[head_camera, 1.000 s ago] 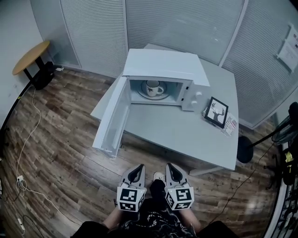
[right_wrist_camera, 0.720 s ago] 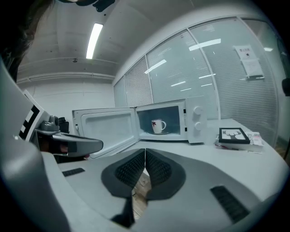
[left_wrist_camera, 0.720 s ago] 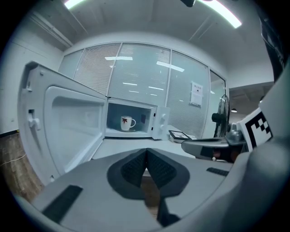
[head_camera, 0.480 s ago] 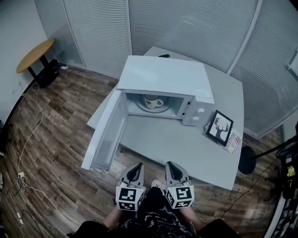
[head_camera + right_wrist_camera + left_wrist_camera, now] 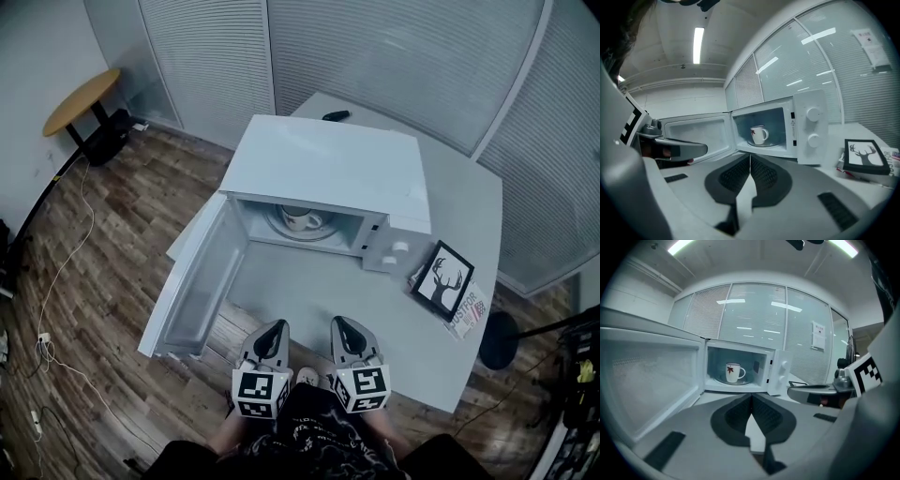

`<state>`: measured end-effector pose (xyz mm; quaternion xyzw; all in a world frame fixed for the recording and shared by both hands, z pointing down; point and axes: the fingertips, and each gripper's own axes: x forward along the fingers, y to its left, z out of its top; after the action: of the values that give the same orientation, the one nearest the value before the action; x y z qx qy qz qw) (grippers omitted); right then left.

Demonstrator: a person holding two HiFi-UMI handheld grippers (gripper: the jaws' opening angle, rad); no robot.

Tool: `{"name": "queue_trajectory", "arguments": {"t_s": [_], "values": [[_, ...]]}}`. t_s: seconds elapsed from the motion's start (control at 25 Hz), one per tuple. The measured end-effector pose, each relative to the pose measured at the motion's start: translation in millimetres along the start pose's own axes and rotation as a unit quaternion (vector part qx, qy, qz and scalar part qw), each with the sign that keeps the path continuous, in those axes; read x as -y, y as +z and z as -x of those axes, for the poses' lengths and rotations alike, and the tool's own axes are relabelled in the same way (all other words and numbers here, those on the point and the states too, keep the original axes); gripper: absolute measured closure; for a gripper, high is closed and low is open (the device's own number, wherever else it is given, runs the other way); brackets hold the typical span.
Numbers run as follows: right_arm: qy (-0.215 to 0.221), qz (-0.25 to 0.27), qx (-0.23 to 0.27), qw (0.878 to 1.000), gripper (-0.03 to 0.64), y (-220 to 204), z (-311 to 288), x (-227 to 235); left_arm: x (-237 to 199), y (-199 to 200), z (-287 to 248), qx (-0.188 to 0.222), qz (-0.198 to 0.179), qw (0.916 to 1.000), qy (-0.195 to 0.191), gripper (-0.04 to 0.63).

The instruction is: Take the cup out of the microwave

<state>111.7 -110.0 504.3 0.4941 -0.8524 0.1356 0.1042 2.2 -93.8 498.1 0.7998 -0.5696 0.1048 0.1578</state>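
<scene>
No wording can be read anywhere. The paper notice (image 5: 817, 335) on the glass wall, the small label (image 5: 791, 123) beside the microwave (image 5: 328, 173) door and the magazine (image 5: 466, 314) under the picture frame (image 5: 441, 279) carry print too small to make out. The marker cubes (image 5: 261, 392) show only black-and-white square patterns.

Head looks down, gripper views face microwave (image 5: 328, 169)

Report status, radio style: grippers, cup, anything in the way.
Left gripper shut, empty; right gripper shut, empty. Cup upright inside microwave, door open wide. Nothing seen between grippers and cup.
</scene>
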Motion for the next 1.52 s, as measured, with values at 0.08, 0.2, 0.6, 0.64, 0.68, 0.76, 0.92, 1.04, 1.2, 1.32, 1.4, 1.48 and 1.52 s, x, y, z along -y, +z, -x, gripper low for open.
{"name": "queue_trajectory", "arguments": {"t_s": [0.08,0.2,0.6,0.64,0.68,0.76,0.92,1.04,1.2,1.32,1.4,1.48,1.52], "values": [[0.008,0.005,0.001,1.0,0.612,3,-5,6,2,3,-8,0.003,0.005,1.0,0.007,0.589],[0.012,0.005,0.001,1.0,0.612,7,-10,15,4,6,-18,0.003,0.007,0.9999,0.012,0.589],[0.001,-0.001,-0.001,1.0,0.612,10,-21,26,-8,18,-41,0.009,0.006,0.9998,0.016,0.589],[-0.002,-0.001,-0.001,1.0,0.612,11,-22,27,-10,19,-44,0.009,0.006,0.9998,0.015,0.589],[-0.005,-0.001,-0.001,1.0,0.612,12,-25,29,-12,20,-47,0.01,0.005,0.9998,0.013,0.589],[-0.014,0.0,-0.002,1.0,0.612,15,-30,34,-15,24,-55,0.012,0.003,0.9999,0.009,0.589],[-0.029,-0.001,-0.003,1.0,0.612,24,-42,39,-26,32,-66,0.01,0.0,0.9999,0.004,0.589],[-0.036,-0.001,-0.004,0.999,0.611,29,-53,39,-33,41,-75,0.016,-0.002,0.9998,-0.007,0.589],[-0.041,-0.002,-0.006,0.999,0.612,33,-67,35,-44,47,-83,0.02,-0.004,0.9997,-0.015,0.589],[-0.047,-0.004,-0.005,0.999,0.611,35,-77,33,-53,48,-87,0.017,-0.008,0.9996,-0.019,0.589],[-0.053,-0.007,-0.003,0.999,0.611,37,-84,33,-58,48,-91,0.015,-0.011,0.9995,-0.024,0.589],[-0.061,-0.01,-0.002,0.998,0.611,38,-90,35,-62,48,-96,0.015,-0.014,0.9993,-0.03,0.589],[-0.065,-0.011,-0.001,0.998,0.611,39,-94,36,-63,49,-98,0.016,-0.016,0.9992,-0.033,0.589]]}}
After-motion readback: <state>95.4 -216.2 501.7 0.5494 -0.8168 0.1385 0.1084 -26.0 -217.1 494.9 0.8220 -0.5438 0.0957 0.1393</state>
